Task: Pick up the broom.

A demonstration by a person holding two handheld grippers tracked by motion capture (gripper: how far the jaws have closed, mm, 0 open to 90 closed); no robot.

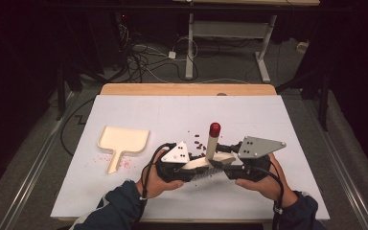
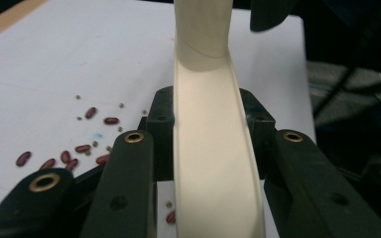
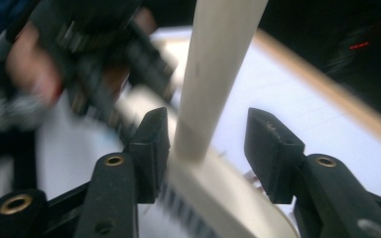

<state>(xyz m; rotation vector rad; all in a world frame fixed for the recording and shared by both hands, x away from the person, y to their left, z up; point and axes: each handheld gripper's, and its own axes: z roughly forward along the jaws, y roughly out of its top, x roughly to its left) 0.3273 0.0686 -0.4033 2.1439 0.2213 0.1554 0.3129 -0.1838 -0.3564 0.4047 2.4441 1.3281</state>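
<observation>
Left gripper (image 2: pixel 206 148): jaws closed on the cream head of the brush (image 2: pixel 213 163), pads pressed to both of its edges in the left gripper view.
Right gripper (image 3: pixel 206 148): jaws apart around the brush handle (image 3: pixel 218 74); one pad touches it, the other stands clear, so no grip is made.
Brush position: the high view places it low over the white table (image 1: pixel 249 115), near the front edge, between the two hands, head level and handle rising to a red tip (image 1: pixel 214 129).
Bristles: dark and blurred under the head in the right gripper view; the high view shows them as a dark fringe.
Beans (image 2: pixel 82 148): red, scattered on the table just beside the left gripper.
Dustpan (image 1: pixel 122 143): cream, well apart to the left in the high view, with pink specks by its handle.
Hands: left hand (image 1: pixel 160 179) and right hand (image 1: pixel 261 179) each wrap a gripper body.
</observation>
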